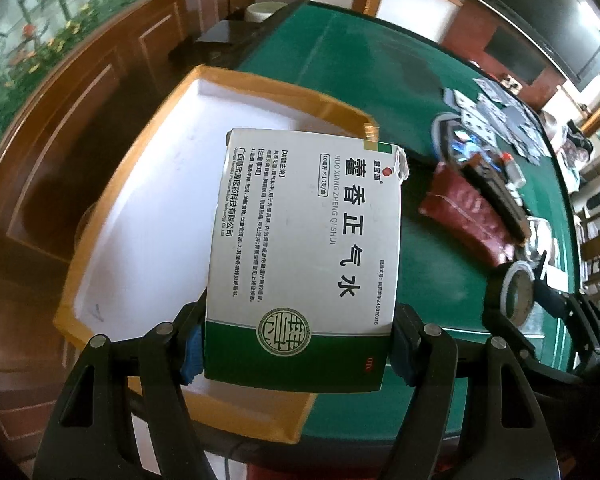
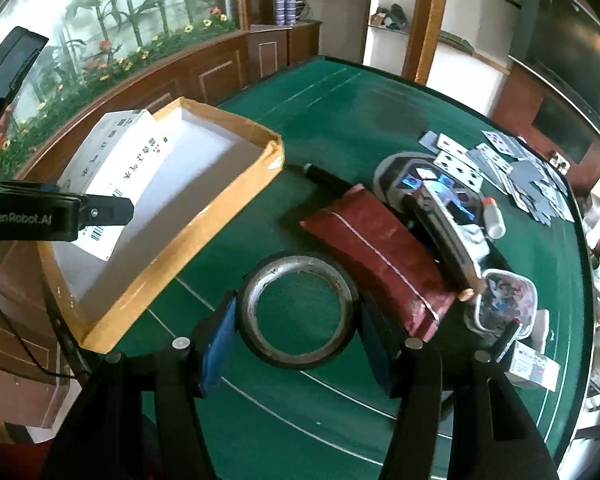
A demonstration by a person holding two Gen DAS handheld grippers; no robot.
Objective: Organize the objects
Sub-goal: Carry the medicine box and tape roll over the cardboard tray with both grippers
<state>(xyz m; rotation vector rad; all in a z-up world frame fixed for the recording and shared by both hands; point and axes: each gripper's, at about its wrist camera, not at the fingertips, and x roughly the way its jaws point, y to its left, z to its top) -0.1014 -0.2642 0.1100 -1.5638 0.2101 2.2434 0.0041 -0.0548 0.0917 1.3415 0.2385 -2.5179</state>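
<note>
Green felt table (image 2: 332, 128) is bounded by wood panelling (image 2: 204, 76); medicine box (image 1: 300, 256) is clamped in left gripper (image 1: 296, 344) above yellow-rimmed tray (image 2: 236, 204); tape roll (image 2: 296, 312) is pinched by right gripper (image 2: 296, 344).

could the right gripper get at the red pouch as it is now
Probably not yet: the right gripper is shut on the tape roll. The red pouch lies just ahead on the green table, nothing covering its near side.

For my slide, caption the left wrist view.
Left gripper holds a medicine box over the open cardboard box.
</note>
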